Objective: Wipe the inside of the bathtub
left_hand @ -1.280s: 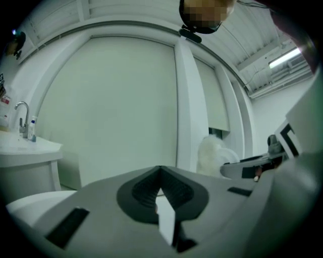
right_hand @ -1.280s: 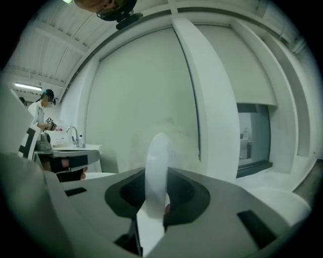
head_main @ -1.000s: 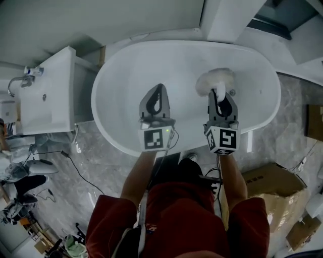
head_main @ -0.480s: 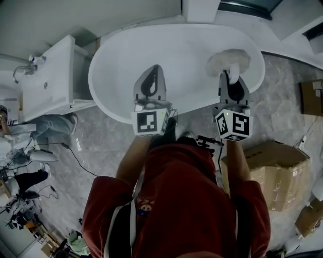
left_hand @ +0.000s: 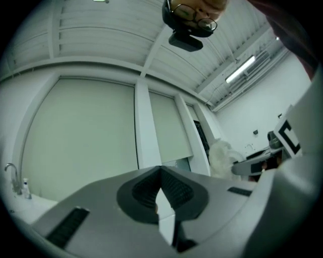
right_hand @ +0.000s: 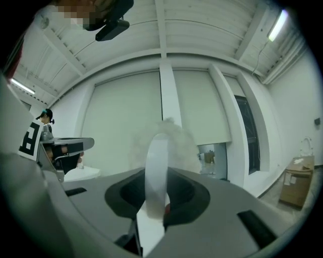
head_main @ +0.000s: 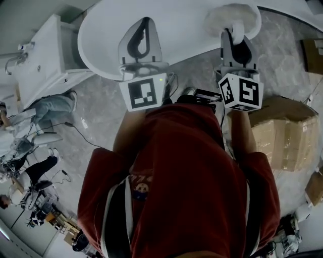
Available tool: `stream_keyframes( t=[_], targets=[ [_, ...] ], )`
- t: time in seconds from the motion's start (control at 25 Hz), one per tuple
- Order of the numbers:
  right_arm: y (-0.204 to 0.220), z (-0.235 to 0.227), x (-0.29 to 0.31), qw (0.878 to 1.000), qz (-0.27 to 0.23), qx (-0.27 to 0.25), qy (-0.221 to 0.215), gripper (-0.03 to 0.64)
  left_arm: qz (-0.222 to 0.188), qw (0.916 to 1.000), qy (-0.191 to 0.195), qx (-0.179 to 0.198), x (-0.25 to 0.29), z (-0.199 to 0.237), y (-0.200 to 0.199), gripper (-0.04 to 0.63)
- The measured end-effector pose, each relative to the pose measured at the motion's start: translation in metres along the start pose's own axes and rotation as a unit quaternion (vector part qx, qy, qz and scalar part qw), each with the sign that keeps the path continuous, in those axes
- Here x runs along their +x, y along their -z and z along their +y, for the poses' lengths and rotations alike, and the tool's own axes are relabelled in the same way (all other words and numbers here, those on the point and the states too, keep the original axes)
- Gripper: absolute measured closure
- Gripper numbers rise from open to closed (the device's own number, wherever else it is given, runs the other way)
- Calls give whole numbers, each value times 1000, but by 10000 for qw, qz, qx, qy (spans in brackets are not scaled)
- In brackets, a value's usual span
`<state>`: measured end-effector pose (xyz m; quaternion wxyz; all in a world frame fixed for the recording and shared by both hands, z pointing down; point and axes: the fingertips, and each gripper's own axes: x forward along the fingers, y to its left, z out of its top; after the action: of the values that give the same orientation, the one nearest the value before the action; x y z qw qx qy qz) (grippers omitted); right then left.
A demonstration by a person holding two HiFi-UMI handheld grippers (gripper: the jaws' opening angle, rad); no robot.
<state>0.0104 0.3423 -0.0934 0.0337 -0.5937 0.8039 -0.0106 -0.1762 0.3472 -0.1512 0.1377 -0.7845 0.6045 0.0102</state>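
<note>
The white oval bathtub (head_main: pixel 176 35) lies at the top of the head view, partly cut off by the frame. My right gripper (head_main: pixel 233 31) is shut on the white handle (right_hand: pixel 157 166) of a fluffy white brush (head_main: pixel 233 15), whose head hangs over the tub's right end. In the right gripper view the brush head (right_hand: pixel 166 138) stands up in front of the jaws. My left gripper (head_main: pixel 141 31) is raised over the tub's front rim with its jaws shut and nothing between them (left_hand: pixel 160 186). Both gripper views look up at walls and ceiling.
A white washbasin unit (head_main: pixel 38 55) with a tap stands left of the tub. Cardboard boxes (head_main: pixel 280 133) sit on the marble floor at the right. Cables (head_main: pixel 65 128) and equipment lie on the floor at the left. People (head_main: pixel 48 108) are at the left edge.
Both grippers have lifted up and back out of the tub, the right still holding the brush. The tub has slid toward the top of the head view as the person straightened.
</note>
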Motion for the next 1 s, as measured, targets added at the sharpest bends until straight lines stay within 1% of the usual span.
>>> stream_keyframes(
  t=[0.12,0.28,0.4,0.52,0.64,0.84,1.0],
  targets=[
    [1,-4,-20,9999,26,29,157,526,-112,9998,186,-2,-15,-10,-17,580],
    [-5,5,-38,9995,-44,-69,319,526,-265,9984,392,-304,-25,-9,-28,580],
    [-12,28,-42,9993,-66,-184,321,526,-283,9974,496,-434,-33,2,-22,580],
    [-20,52,-38,9992,-76,-249,312,526,-89,9958,654,-635,-35,8,-11,580],
    [-29,72,-33,9984,-155,-452,298,526,20,9943,809,-695,-37,11,-1,580],
    [-36,87,-28,9977,-203,-564,326,526,-18,9925,926,-803,-41,14,-2,580],
    [-36,96,-20,9976,-253,-537,361,526,-57,9917,978,-833,-41,24,-3,580]
  ],
)
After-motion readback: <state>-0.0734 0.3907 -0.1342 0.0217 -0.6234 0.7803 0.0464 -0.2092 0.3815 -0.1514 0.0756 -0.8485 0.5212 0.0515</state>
